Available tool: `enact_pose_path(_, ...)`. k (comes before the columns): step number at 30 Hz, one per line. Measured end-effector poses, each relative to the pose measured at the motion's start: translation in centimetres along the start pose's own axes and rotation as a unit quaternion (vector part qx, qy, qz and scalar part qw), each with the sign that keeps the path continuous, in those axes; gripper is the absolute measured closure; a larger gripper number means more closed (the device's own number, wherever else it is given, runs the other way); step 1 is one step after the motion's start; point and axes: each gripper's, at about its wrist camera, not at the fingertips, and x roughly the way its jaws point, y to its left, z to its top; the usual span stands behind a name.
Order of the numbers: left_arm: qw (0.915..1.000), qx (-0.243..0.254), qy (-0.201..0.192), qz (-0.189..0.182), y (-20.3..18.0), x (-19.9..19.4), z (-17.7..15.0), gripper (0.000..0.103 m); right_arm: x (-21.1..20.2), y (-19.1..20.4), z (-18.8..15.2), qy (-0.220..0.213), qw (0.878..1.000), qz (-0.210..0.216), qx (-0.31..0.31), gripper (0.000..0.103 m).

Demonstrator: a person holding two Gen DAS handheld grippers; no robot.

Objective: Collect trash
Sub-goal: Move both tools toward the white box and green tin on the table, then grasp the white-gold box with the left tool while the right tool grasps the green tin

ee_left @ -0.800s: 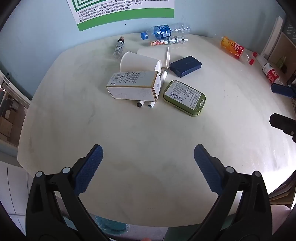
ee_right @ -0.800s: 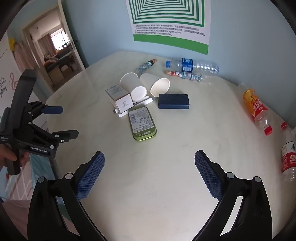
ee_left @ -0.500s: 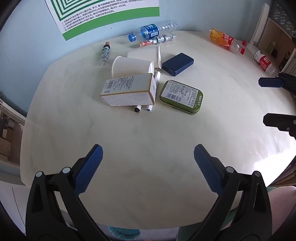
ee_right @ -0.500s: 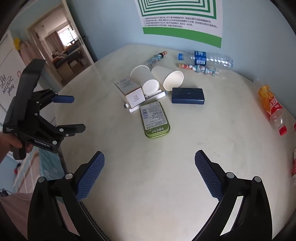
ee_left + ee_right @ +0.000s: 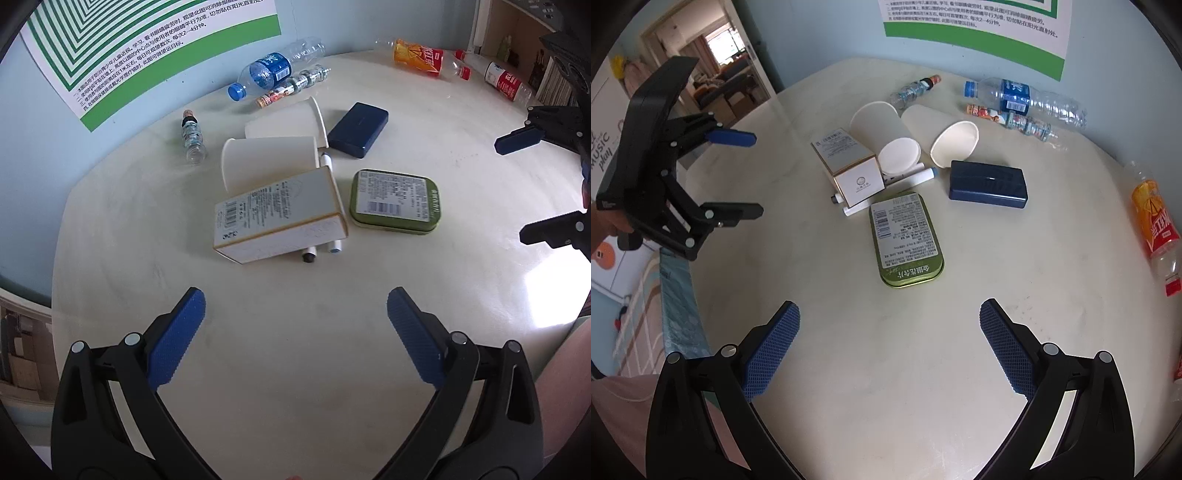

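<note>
Trash lies in a pile mid-table: a white carton [image 5: 277,218] resting on two markers [image 5: 308,254], two tipped paper cups [image 5: 266,162], a green tin [image 5: 395,201] and a navy case [image 5: 358,129]. Plastic bottles lie behind, one with a blue label [image 5: 273,72], one orange [image 5: 421,59]. My left gripper [image 5: 295,306] hangs open above bare tabletop in front of the carton, holding nothing. My right gripper [image 5: 889,321] is open too and empty, just short of the green tin [image 5: 905,240]. Each gripper shows in the other's view: the right gripper [image 5: 517,184], the left gripper [image 5: 753,174].
The round cream table [image 5: 110,229] stands against a blue wall with a green-and-white poster [image 5: 147,48]. A red-labelled bottle [image 5: 506,79] lies by shelves at the far right. An open doorway [image 5: 713,74] is on the left. A small glass bottle [image 5: 192,136] lies near the wall.
Both grippers have moved in over the table toward the pile, so the carton, cups and tin look larger and nearer. Both stay wide open and nothing on the table has shifted.
</note>
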Motion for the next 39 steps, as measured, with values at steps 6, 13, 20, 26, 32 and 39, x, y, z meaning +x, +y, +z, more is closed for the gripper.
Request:
enact_pose_path(6,0.9983,0.033,-0.006,-0.048,4.1,3.0,1.6,0.007,2.6,-0.4,1.3,0.027,1.0,-0.002,0.006,0.007)
enact_pose_path(13,0.9808,0.186,-0.03,-0.05,3.7,5.8,2.4,0.007,5.4,-1.1,3.3,0.055,0.998,-0.005,0.011,0.007)
enact_pose_path(20,0.9703,0.229,-0.021,-0.076,4.4,9.1,3.1,0.007,7.7,-1.5,4.8,0.077,0.997,-0.004,0.008,0.008)
enact_pose_path(26,0.9643,0.245,-0.028,-0.097,4.4,10.5,3.0,0.007,9.8,-1.4,5.3,0.103,0.995,-0.004,0.014,0.028)
enact_pose_path(32,0.9579,0.26,-0.038,-0.117,4.2,11.1,3.8,0.008,9.7,-0.7,4.9,0.087,0.996,-0.014,0.002,0.038)
enact_pose_path(39,0.9636,0.231,-0.045,-0.126,4.6,9.6,3.8,0.049,8.6,-1.2,4.6,0.089,0.996,-0.01,0.019,0.04)
